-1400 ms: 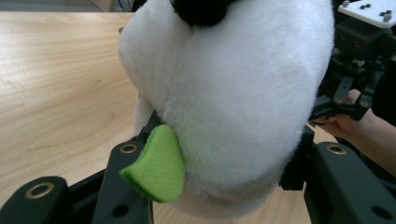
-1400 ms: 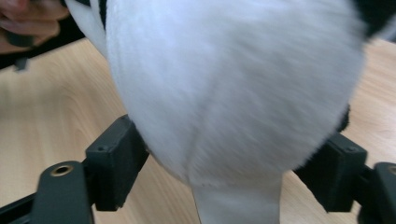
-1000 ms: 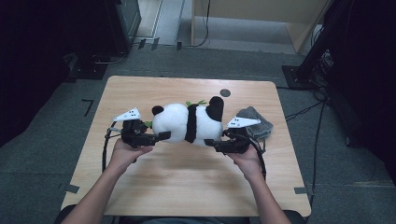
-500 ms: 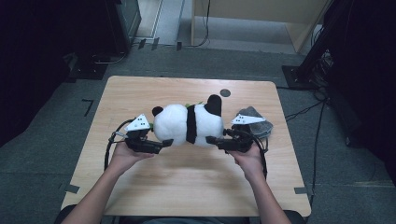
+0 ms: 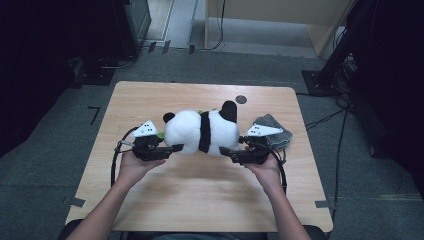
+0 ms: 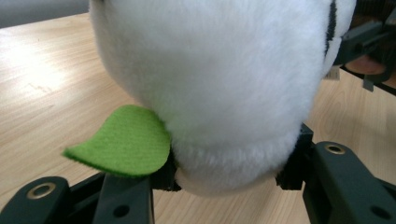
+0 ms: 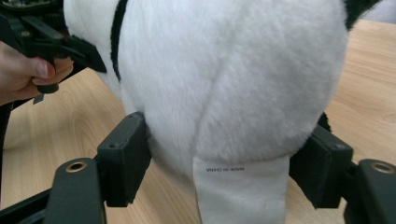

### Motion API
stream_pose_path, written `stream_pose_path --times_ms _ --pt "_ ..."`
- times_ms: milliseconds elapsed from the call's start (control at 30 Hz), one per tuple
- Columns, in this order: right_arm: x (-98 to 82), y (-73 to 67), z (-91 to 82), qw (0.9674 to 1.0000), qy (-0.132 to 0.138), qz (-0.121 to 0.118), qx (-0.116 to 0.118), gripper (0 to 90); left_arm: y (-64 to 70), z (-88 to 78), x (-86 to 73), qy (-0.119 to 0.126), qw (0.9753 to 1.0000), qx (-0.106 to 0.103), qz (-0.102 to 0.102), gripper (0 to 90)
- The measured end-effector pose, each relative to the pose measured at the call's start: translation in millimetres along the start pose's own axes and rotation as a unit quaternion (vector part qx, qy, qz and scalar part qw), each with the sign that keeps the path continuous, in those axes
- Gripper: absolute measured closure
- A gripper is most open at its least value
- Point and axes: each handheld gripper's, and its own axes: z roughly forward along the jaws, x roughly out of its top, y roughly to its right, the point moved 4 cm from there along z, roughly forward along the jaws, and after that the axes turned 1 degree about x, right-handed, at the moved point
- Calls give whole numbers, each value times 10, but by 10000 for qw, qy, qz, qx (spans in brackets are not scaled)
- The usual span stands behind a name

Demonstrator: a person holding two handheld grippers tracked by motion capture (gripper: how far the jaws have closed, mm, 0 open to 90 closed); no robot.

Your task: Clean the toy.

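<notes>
A black-and-white panda plush (image 5: 202, 131) lies lengthwise between my two grippers at mid-table. My left gripper (image 5: 177, 148) has just been closing, and its pads now pinch the plush's white end (image 6: 210, 70), beside a green felt leaf (image 6: 123, 142). My right gripper (image 5: 223, 150) has just been opening a little. Its pads still touch both sides of the other white end (image 7: 224, 70), where a sewn-in label (image 7: 240, 186) hangs. Each gripper view shows the other hand's gripper beyond the plush.
A crumpled grey cloth (image 5: 277, 131) lies right of the plush, just behind my right hand. A small dark disc (image 5: 241, 99) sits near the far edge of the wooden table (image 5: 200, 200). Dark floor and cables surround the table.
The left gripper's jaws have closed in on the plush's left end. The plush has shifted slightly between the grippers. Both hands stay where they were.
</notes>
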Motion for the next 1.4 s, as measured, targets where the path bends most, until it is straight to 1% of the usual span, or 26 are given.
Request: stream_pose_path --times_ms 67,133,200,233,267,300,367,400,433,467,500,533,567,633,667,700,767,867,900,1000,1100,1133,1167,1267,1333,1400 --pt "-35 18 28 10000 -14 -49 -6 265 -5 3 1 -42 10000 -17 -56 555" --pt "-64 22 67 9998 -47 -174 -86 238 -17 9 0 -80 9999 -31 -146 565" --pt "-73 -7 106 9991 -249 -276 -190 177 -37 8 4 -92 9993 -139 -330 568" --pt "-77 -30 119 9984 -311 -406 -236 154 -45 7 7 -76 9989 -193 -429 567" --pt "-81 -58 130 9974 -356 -530 -334 134 -53 3 9 -73 9986 -223 -472 567" --pt "-80 -84 138 9963 -420 -651 -371 118 -62 -4 12 -47 9982 -255 -544 567" --pt "-71 -110 146 9953 -462 -742 -405 117 -80 -23 20 -24 9971 -335 -683 566" --pt "-69 -114 142 9956 -465 -730 -368 118 -86 -31 24 -16 9956 -436 -828 566" --pt "-70 -114 142 9957 -477 -703 -363 147 -94 -33 25 -35 9946 -486 -917 565" --pt "-71 -115 138 9955 -507 -683 -414 205 -103 -33 19 -50 9941 -498 -966 562" --pt "-75 -114 131 9951 -549 -685 -457 228 -110 -26 8 -84 9939 -512 -974 556" --pt "-78 -111 130 9954 -581 -637 -419 250 -116 -13 -5 -140 9941 -480 -958 538" --pt "-82 -105 128 9952 -625 -624 -415 270 -117 2 -20 -176 9950 -396 -897 501" --pt "-101 -98 129 9946 -763 -570 -415 314 -112 41 -53 -236 9966 -311 -719 414" --pt "-107 -92 130 9941 -809 -546 -470 325 -111 61 -70 -259 9972 -268 -641 377" --pt "-110 -85 128 9941 -841 -493 -475 331 -112 74 -86 -249 9976 -261 -595 347" --pt "-105 -68 122 9945 -875 -341 -459 335 -125 83 -98 -229 9977 -252 -595 309" --pt "-82 -63 104 9956 -871 -65 -338 336 -137 70 -105 -158 9986 -168 -481 280" --pt "-71 -62 98 9958 -859 6 -315 336 -135 66 -112 -161 9990 -100 -396 276" --pt "-46 -71 81 9960 -823 143 -308 336 -114 71 -150 -266 9996 68 -98 268" --pt "-33 -67 67 9958 -821 298 -285 336 -89 79 -182 -360 9992 150 82 263" --pt "-30 -58 60 9954 -828 404 -250 336 -84 75 -189 -332 9993 143 94 263" --pt "-26 -47 52 9950 -803 556 -191 336 -87 67 -191 -299 9995 94 41 264" --pt "-15 -11 24 9935 -709 890 54 333 -114 41 -195 -193 9993 -148 -272 265" --pt "-16 -8 25 9932 -707 923 92 327 -110 42 -210 -230 9993 -127 -258 267" --pt "-25 -20 40 9933 -778 853 29 307 -109 52 -229 -292 9992 -83 -265 268"
